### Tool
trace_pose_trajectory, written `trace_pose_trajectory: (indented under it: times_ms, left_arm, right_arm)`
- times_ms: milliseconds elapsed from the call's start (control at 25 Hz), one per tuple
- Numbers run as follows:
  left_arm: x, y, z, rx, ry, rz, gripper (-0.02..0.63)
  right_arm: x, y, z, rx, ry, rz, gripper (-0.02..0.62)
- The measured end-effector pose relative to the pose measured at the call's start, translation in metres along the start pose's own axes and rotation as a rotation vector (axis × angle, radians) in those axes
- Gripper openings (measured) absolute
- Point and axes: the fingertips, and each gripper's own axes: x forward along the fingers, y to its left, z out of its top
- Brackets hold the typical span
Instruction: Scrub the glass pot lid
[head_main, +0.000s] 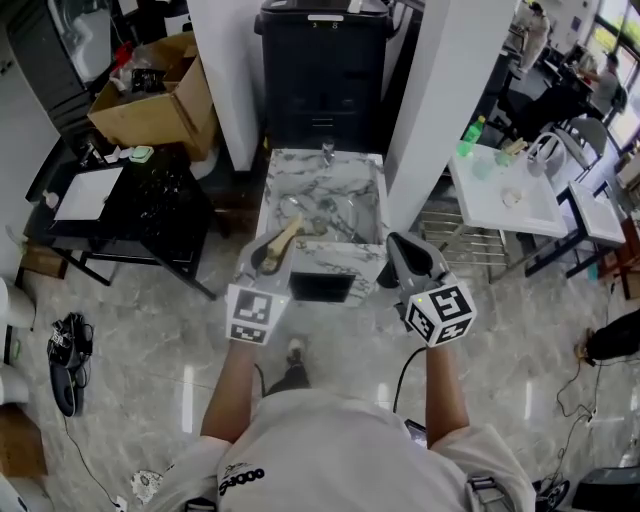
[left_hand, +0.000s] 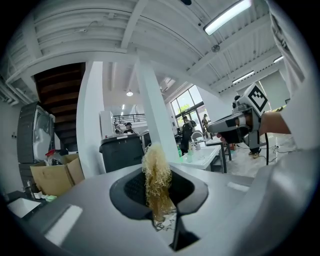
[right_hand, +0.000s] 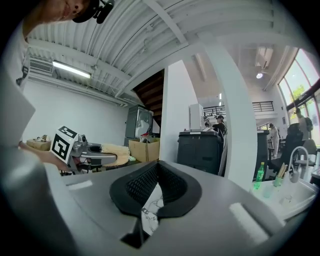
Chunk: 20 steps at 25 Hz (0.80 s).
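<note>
At twelve o'clock, the glass pot lid (head_main: 335, 215) is being faced by the left gripper (head_main: 268, 258), clamping a scourer (left_hand: 157, 185), and the closed, empty right gripper (head_main: 405, 255).

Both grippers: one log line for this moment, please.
left gripper: jaws shut on scrubber | right gripper: jaws together, empty | both held near sink front | scrubbing not started

Seemingly marble floor (head_main: 150, 340), white pillars (head_main: 440, 90)
</note>
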Motion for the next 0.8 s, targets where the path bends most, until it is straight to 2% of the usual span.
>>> trace_pose_trajectory:
  times_ms: [200, 800]
  left_arm:
    - [0.031, 0.038, -0.002, -0.002, -0.003, -0.006, 0.060]
    - [0.094, 0.103, -0.010, -0.015, -0.019, -0.070, 0.060]
  right_arm:
    - [0.042, -0.013, 0.005, 0.010, 0.004, -0.012, 0.003]
    - [0.128, -0.034, 0.017, 0.015, 0.025, -0.048, 0.003]
